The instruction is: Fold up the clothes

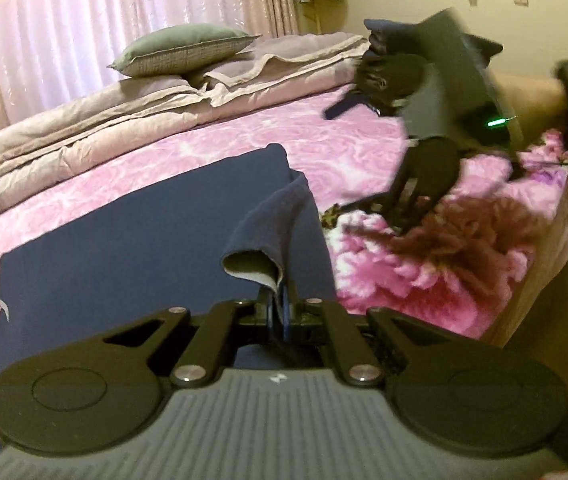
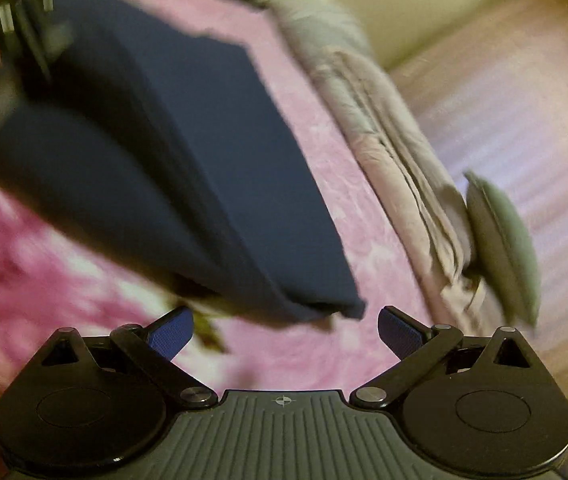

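Observation:
A navy blue garment (image 1: 124,248) lies folded flat on the pink bedspread (image 1: 212,148). My left gripper (image 1: 280,300) is shut on a lifted corner of that garment, whose edge curls up just beyond the pads. In the left wrist view the right gripper (image 1: 399,208) hovers blurred over the bed, to the right of the garment. In the right wrist view my right gripper (image 2: 285,336) stands open, its blue pads (image 2: 172,336) wide apart with nothing between them. The same navy garment (image 2: 188,160) lies just beyond them, its near corner close to the pads.
A folded beige quilt (image 1: 124,116) and a grey-green pillow (image 1: 180,48) lie along the bed's far side before pink curtains (image 1: 84,12). A stack of dark clothes (image 1: 387,64) sits at the far corner. The bed's edge (image 1: 543,248) drops off at right.

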`<action>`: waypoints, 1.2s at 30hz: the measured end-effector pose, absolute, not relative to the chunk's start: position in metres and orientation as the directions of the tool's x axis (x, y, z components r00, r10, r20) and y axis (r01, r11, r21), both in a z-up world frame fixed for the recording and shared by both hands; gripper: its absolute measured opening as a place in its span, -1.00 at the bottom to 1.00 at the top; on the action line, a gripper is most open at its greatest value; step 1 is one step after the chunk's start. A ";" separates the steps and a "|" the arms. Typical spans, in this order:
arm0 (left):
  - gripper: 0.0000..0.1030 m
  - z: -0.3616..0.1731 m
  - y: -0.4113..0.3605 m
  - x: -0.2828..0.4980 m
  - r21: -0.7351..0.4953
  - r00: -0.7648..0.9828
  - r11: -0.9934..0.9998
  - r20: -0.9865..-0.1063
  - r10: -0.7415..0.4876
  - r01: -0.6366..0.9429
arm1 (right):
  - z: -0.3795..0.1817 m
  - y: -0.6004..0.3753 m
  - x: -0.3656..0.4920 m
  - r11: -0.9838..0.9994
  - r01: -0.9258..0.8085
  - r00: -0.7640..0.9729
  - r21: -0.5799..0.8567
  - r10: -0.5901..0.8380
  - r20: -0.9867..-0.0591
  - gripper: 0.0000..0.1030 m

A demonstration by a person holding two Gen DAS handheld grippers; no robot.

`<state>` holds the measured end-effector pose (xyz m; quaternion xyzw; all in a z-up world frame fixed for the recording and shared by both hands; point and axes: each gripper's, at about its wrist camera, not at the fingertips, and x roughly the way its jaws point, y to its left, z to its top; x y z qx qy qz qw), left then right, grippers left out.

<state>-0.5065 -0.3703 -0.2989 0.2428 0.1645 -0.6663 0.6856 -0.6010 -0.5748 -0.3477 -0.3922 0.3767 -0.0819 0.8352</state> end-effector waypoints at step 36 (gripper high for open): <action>-1.00 -0.286 -0.231 -0.392 -0.173 0.164 0.254 -0.416 -0.895 0.952 | -0.302 -0.482 -0.378 0.002 -0.615 0.750 -0.789 -0.306 -0.586 -0.80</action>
